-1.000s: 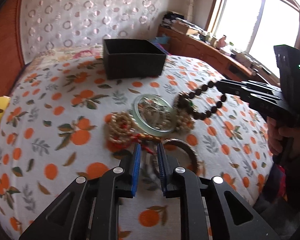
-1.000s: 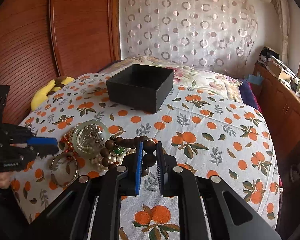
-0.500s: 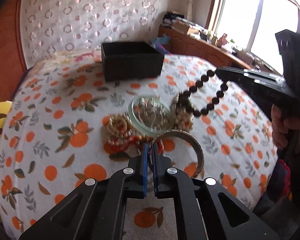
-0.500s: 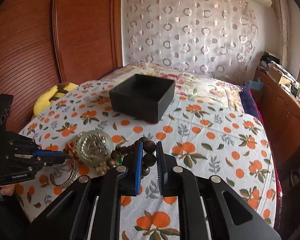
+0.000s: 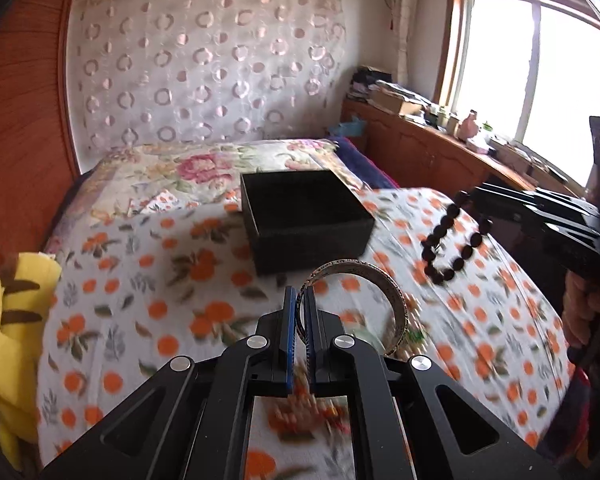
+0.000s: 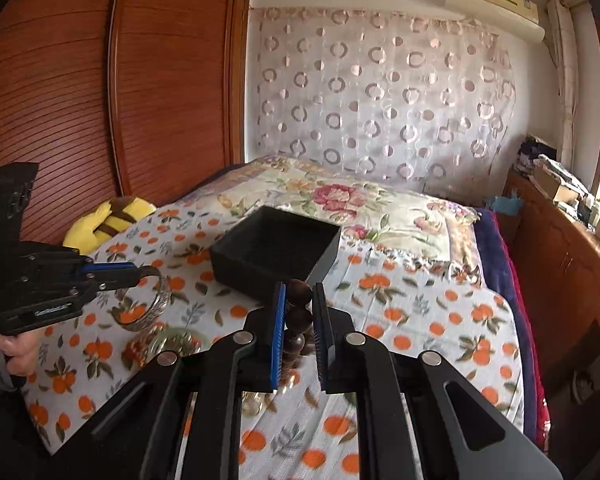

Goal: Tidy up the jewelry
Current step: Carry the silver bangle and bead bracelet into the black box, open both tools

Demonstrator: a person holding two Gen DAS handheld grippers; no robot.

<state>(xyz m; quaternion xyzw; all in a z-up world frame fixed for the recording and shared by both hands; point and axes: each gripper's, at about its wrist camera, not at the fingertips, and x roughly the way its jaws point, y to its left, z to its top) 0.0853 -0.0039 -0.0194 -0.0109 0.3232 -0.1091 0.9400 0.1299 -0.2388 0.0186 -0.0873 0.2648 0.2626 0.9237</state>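
1. Now the bangle (image 5: 374,292) is hanging clear of the bed (image 5: 140,280), pinched in the left tool (image 5: 300,322), whose jaws have just clamped onto its rim.
2. Beside it, the right tool (image 6: 299,326) is gripping the dark bead bracelet (image 5: 452,240), also lifted.
3. Both are probably heading for the black box (image 5: 304,216) beyond.

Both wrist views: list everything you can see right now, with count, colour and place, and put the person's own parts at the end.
black box: one, open-topped, on the bed past both grippers
metal bangle: one, silvery, off the bed in the left gripper
bead bracelet: one, dark brown, hanging from the right gripper
jewelry pile: several blurred pieces, left on the bedspread
bedspread: one, white with orange fruit print
plush toy: one, yellow with brown stripes, at the bed's left edge
curtain: one, pale with a ring pattern, behind the bed
left gripper: black with blue pads, shut on the bangle
right gripper: black with blue pads, shut on the beads
hand: one, on the left gripper's handle
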